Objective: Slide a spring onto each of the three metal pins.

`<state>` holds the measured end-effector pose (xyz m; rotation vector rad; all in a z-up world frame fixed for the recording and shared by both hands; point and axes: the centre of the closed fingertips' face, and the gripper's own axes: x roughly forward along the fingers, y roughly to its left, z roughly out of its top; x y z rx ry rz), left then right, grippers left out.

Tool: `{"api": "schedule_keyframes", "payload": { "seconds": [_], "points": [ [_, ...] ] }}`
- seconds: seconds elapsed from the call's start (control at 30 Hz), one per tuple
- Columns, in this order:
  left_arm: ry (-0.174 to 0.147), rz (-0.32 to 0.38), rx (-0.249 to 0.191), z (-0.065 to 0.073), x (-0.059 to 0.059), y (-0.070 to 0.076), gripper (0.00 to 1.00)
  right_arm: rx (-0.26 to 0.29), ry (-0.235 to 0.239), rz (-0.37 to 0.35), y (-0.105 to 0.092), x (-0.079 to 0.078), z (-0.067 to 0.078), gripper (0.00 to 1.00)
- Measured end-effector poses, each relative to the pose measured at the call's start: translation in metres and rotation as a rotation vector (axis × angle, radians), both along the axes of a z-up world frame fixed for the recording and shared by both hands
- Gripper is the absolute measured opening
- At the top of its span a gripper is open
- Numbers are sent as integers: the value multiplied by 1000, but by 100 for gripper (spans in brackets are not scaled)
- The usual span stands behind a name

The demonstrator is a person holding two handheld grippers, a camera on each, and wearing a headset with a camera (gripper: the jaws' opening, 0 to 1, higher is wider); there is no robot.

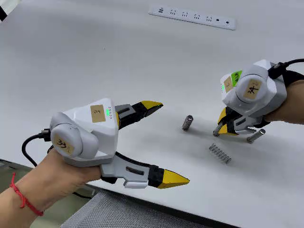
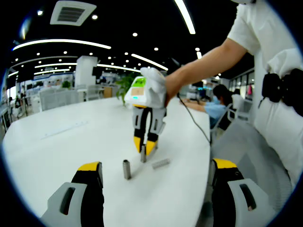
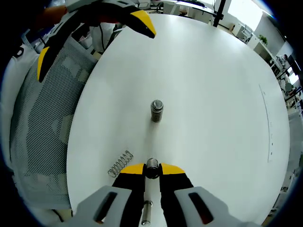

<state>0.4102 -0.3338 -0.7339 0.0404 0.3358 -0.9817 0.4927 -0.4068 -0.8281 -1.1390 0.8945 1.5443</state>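
We face a smooth white bench, a power strip at its far edge. Our left gripper has its fingers spread wide; our right gripper pinches a sprung pin in its fingers. Another sprung pin stands between them, with a loose coil spring and a steel pin lying nearby.

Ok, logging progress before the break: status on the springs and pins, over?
Left gripper open, empty. Right gripper shut on second pin, spring around it. One sprung pin standing; loose spring and bare pin lying beside. Nothing in the way.

Right gripper clamps a pin, left gripper gapes wide
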Motion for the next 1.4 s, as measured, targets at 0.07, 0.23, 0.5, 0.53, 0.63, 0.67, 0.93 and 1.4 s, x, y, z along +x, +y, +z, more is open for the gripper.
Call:
{"api": "schedule_keyframes", "payload": {
  "seconds": [0.07,0.23,0.5,0.53,0.63,0.67,0.93,1.4],
  "points": [
    [0,0,0,0,0,0,96,-2,0,-2,0,0,-2,13],
    [1,2,3,1,-1,-1,96,2,0,-5,1,-4,-1,13],
    [2,2,8,2,-2,-2,96,15,-1,-11,1,-5,1,13],
    [1,2,9,3,-2,-2,96,17,0,-13,1,-4,1,14],
    [1,1,10,5,-2,-4,95,25,0,-21,1,-4,4,16],
    [1,0,11,5,-2,-4,95,27,1,-22,1,-3,4,16],
    [-3,-3,17,6,-3,-2,95,66,-8,-34,2,-6,19,21],
    [-14,-15,36,11,-4,0,94,247,11,-141,-3,-9,61,31]
  ]
}}
